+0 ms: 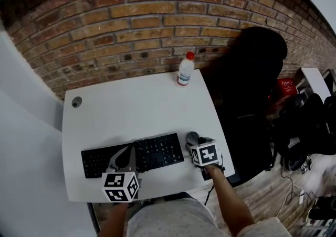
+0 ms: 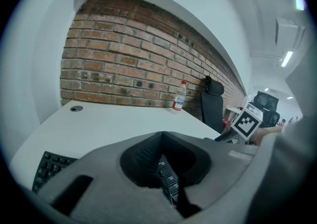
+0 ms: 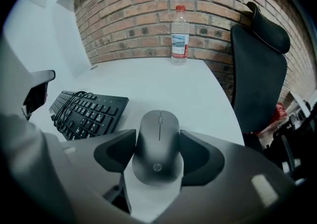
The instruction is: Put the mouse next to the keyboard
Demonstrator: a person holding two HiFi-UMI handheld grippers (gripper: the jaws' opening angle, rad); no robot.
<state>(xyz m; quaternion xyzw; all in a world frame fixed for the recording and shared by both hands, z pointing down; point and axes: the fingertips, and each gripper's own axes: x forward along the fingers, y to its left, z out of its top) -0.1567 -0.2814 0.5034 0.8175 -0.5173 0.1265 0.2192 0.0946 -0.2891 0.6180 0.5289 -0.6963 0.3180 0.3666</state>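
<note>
Office: desk [image 1: 131,106], keyboard [image 1: 160,151], black chair [image 1: 257,68].

Dim, even light — strong fisheye bending, dark corners (ceiling lamp [image 2: 286,58] glows in left gripper view).

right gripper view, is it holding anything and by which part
The dark grey oval mouse, gripped across its left and right sides, mid-body, by the right gripper.

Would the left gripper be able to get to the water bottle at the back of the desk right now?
Probably yes: only bare desk lies between the left gripper, over the keyboard, and the water bottle, though it is a far stretch.
</note>
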